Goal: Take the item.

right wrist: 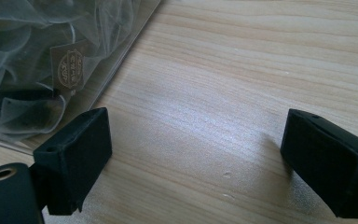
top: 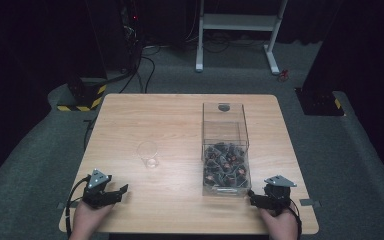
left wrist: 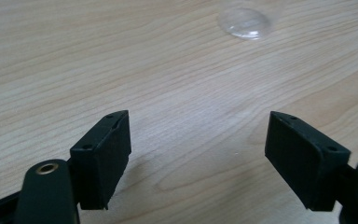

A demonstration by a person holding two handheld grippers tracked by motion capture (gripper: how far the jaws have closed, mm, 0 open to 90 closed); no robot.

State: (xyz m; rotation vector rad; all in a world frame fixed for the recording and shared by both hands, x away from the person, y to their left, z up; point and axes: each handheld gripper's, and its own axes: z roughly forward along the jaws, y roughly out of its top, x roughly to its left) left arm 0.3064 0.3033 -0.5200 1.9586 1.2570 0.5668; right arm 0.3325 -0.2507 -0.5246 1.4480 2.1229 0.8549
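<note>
Risk: both wide-open, empty claws, left (top: pixel 121 192) and right (top: pixel 252 197), could tip the light cup (top: pixel 148 154) ahead or crush teabags (top: pixel 225 165) beside the right one.

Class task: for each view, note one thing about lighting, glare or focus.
High view: table lit, surroundings dark. Left gripper view: clear cup soft and pale at the top edge. Right gripper view: bright sheen on the wood between the open jaws, tea bags hazy behind the clear box wall.
</note>
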